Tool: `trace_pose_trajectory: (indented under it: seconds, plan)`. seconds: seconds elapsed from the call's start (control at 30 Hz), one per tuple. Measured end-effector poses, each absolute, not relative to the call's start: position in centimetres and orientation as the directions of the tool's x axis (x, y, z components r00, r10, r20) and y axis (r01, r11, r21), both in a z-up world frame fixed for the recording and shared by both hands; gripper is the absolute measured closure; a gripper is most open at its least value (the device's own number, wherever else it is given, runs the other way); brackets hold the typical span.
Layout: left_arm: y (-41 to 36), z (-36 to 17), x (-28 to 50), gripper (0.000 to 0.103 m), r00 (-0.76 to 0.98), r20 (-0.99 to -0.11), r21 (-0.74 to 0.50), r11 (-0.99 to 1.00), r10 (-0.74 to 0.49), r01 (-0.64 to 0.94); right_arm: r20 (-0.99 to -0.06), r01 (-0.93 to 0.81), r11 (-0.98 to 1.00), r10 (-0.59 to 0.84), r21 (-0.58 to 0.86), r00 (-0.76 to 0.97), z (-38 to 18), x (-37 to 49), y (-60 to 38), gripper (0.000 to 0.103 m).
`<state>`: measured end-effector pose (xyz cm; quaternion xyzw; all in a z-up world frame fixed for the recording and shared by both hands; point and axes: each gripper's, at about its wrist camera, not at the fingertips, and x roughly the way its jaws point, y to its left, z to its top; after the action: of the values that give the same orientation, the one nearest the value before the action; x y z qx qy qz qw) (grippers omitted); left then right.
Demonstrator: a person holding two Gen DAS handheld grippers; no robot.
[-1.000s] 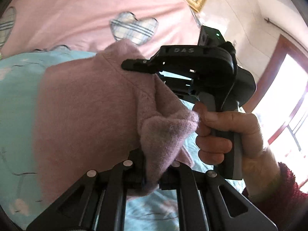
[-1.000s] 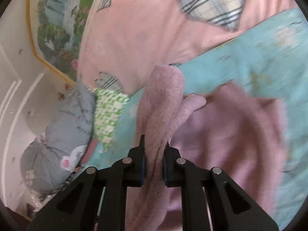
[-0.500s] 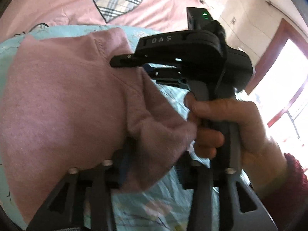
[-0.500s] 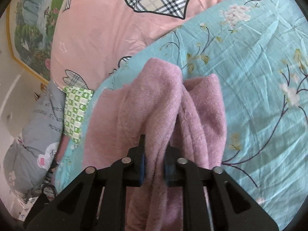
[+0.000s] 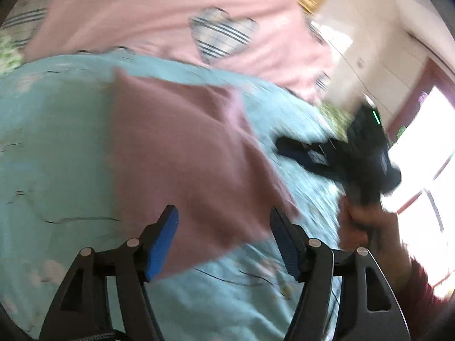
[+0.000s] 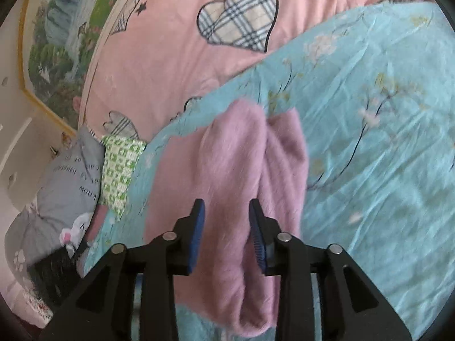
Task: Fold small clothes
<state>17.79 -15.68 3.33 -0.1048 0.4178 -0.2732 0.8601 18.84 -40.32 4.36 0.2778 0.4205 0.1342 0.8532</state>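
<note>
The mauve garment (image 5: 184,153) lay flat on the light blue floral sheet (image 5: 57,147), and everything else I could place by it. The left gripper (image 5: 223,227) hung just above its near edge with the jaws spread wide, holding nothing; the blue pads stood clear of the cloth on either side. The picture from that side was smeared, so the garment's far corners and seams were hard to read.

To the right of the garment, the right gripper (image 5: 287,146) showed only as a dark blur, with the person's right hand (image 5: 355,221) wrapped round its handle. From its own camera the right gripper (image 6: 226,216) also stood parted, its pads apart over a raised fold of the garment (image 6: 227,170); whether they brushed the cloth I could not tell. The garment's near end ran under the tool and out of sight.

Beyond the garment lay a pink quilt (image 6: 170,56) with plaid hearts, and a grey pillow (image 6: 65,182) was half cut off at the edge.
</note>
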Motion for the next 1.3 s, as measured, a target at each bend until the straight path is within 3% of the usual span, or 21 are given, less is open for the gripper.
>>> trace_pose_trajectory:
  seconds: [0.07, 0.23, 0.27, 0.3, 0.33, 0.43, 0.57, 0.7, 0.77, 0.97, 1.1, 1.3]
  plan:
    - [-13.8, 3.0, 19.8, 0.035, 0.519, -0.682, -0.419, 0.856, -0.516, 0.301, -0.653, 0.008, 0.808, 0.471, 0.59, 0.593, 3.3, 18.8, -39.6, 0.06]
    - [-11.5, 0.4, 25.8, 0.035, 0.503, -0.727, -0.454, 0.877, -0.468, 0.16, -0.668, 0.036, 0.795, 0.483, 0.605, 0.566, 1.0, 19.4, -38.7, 0.059]
    - [-11.4, -0.2, 26.9, 0.035, 0.493, -0.729, -0.47, 0.871, -0.475, 0.143, -0.666, 0.026, 0.798, 0.484, 0.602, 0.568, 0.7, 19.6, -38.5, 0.063]
    - [-11.1, -0.6, 27.8, 0.035, 0.482, -0.726, -0.496, 0.859, -0.491, 0.127, -0.671, 0.022, 0.805, 0.478, 0.592, 0.566, 0.6, 19.7, -38.3, 0.074]
    - [-11.0, -0.8, 28.6, 0.035, 0.476, -0.719, -0.52, 0.846, -0.507, 0.115, -0.679, 0.026, 0.811, 0.47, 0.584, 0.564, 0.5, 19.8, -38.4, 0.091]
    - [-11.4, -0.5, 30.0, 0.035, 0.479, -0.716, -0.53, 0.842, -0.508, 0.101, -0.657, 0.04, 0.798, 0.465, 0.601, 0.593, 1.9, 19.6, -39.5, 0.092]
    - [-13.1, -0.5, 30.9, 0.033, 0.469, -0.741, -0.49, 0.864, -0.481, 0.112, -0.614, 0.014, 0.818, 0.42, 0.575, 0.668, 5.9, 18.5, -41.1, 0.093]
    - [-14.8, -2.1, 30.8, 0.031, 0.439, -0.783, -0.442, 0.891, -0.441, 0.107, -0.727, 0.077, 0.877, 0.34, 0.474, 0.596, 3.4, 19.2, -41.9, 0.093]
    - [-14.8, -2.8, 31.1, 0.024, 0.438, -0.784, -0.443, 0.891, -0.439, 0.101, -0.76, 0.088, 0.887, 0.333, 0.454, 0.558, 1.4, 19.4, -41.8, 0.091]
    - [-13.9, -1.0, 31.4, 0.026, 0.453, -0.764, -0.448, 0.883, -0.459, 0.14, -0.693, 0.117, 0.833, 0.362, 0.541, 0.624, 2.2, 18.4, -43.5, 0.076]
    - [-13.6, 0.8, 32.7, 0.026, 0.504, -0.74, -0.441, 0.887, -0.445, 0.136, -0.669, 0.079, 0.873, 0.308, 0.481, 0.677, 4.9, 19.5, -42.7, 0.076]
    - [-14.1, 1.0, 37.4, 0.026, 0.534, -0.77, -0.367, 0.927, -0.35, 0.079, -0.655, -0.007, 0.855, 0.403, 0.518, 0.639, 4.9, 26.2, -39.4, 0.076]
